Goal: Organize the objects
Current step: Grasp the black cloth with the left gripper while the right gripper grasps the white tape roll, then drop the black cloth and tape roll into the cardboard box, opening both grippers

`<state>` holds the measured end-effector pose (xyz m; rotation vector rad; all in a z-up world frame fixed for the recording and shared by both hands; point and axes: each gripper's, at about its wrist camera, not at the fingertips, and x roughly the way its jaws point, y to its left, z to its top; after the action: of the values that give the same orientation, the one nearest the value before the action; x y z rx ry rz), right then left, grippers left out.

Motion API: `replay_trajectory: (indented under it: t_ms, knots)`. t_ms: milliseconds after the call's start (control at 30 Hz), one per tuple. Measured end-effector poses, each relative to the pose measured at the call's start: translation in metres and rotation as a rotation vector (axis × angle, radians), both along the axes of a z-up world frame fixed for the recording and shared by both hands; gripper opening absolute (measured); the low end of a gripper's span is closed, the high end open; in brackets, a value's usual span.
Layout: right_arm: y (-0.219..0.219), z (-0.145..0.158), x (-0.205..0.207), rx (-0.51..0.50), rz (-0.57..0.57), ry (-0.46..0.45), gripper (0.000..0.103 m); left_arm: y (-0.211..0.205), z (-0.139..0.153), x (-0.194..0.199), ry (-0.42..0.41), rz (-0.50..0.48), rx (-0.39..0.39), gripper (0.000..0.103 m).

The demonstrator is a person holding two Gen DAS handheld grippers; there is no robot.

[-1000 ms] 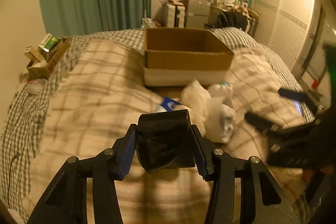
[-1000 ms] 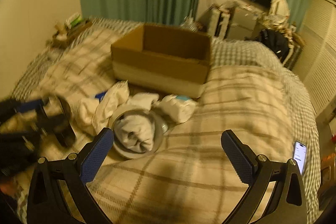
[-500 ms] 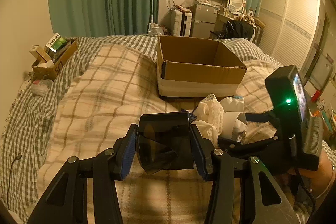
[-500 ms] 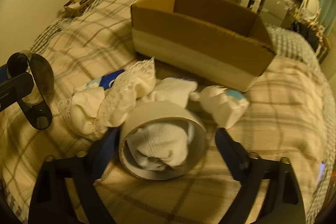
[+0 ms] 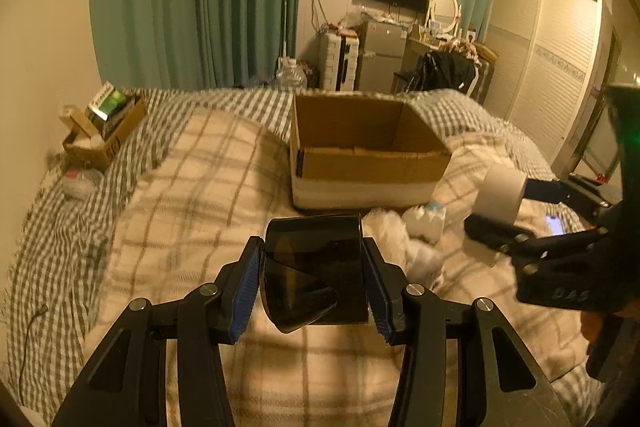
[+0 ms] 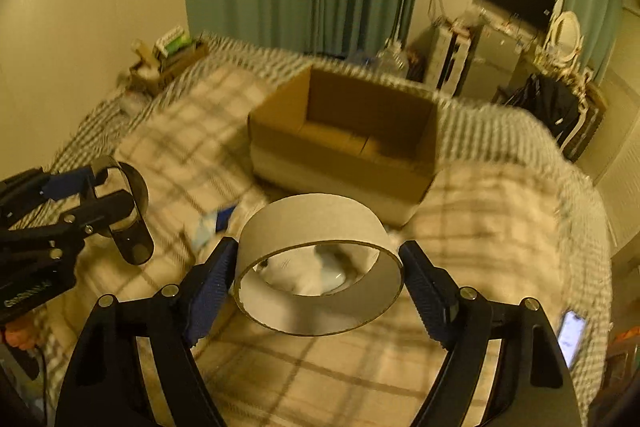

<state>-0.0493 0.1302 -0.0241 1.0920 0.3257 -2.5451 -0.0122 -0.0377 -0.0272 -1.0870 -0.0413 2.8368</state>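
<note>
My left gripper (image 5: 314, 285) is shut on dark sunglasses (image 5: 316, 267) and holds them above the plaid bed; they also show in the right wrist view (image 6: 128, 211). My right gripper (image 6: 318, 285) is shut on a wide white tape ring (image 6: 320, 263), lifted above the bed; the ring also shows in the left wrist view (image 5: 502, 195). An open cardboard box (image 5: 368, 151) sits on the bed beyond both grippers, and shows in the right wrist view (image 6: 344, 143). White cloths (image 5: 400, 239) and a small white packet (image 5: 428, 221) lie in front of the box.
A phone (image 6: 572, 333) lies on the bed at the right edge. A small cardboard tray of items (image 5: 102, 131) sits at the bed's far left corner. Green curtains, a fridge and a wardrobe stand behind the bed.
My right gripper closed on the tape ring and lifted it off the cloth pile, leaving the cloth behind. My left gripper kept hold of the sunglasses and rose a little.
</note>
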Motion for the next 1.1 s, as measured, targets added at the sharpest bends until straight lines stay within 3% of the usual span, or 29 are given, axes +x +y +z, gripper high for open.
replay_trajectory:
  t_ms: [267,400,567,667,800,933,1100]
  knots:
    - [0.003,0.062,-0.028,0.011,-0.025,0.107,0.081,0.009,0.057,-0.053,0.033,-0.071,0.047,0.049]
    - [0.005,0.101,-0.069,-0.015,-0.062,0.162,0.081,0.020,0.083,-0.091,0.076,-0.074,0.007,0.049]
    - [0.004,0.124,-0.124,-0.036,-0.080,0.165,0.081,0.030,0.094,-0.153,0.087,-0.078,-0.019,0.049]
    - [0.001,0.117,-0.159,-0.017,-0.095,0.156,0.081,0.033,0.078,-0.187,0.050,-0.098,-0.021,0.049]
    - [0.000,0.088,-0.196,-0.023,-0.095,0.101,0.080,0.037,0.035,-0.230,-0.013,-0.114,-0.030,0.049]
    - [0.000,0.047,-0.230,-0.038,-0.089,0.026,0.080,0.042,-0.002,-0.254,-0.074,-0.135,-0.032,0.049]
    - [0.007,0.012,-0.254,-0.048,-0.090,-0.021,0.080,0.047,-0.025,-0.267,-0.092,-0.146,-0.052,0.049]
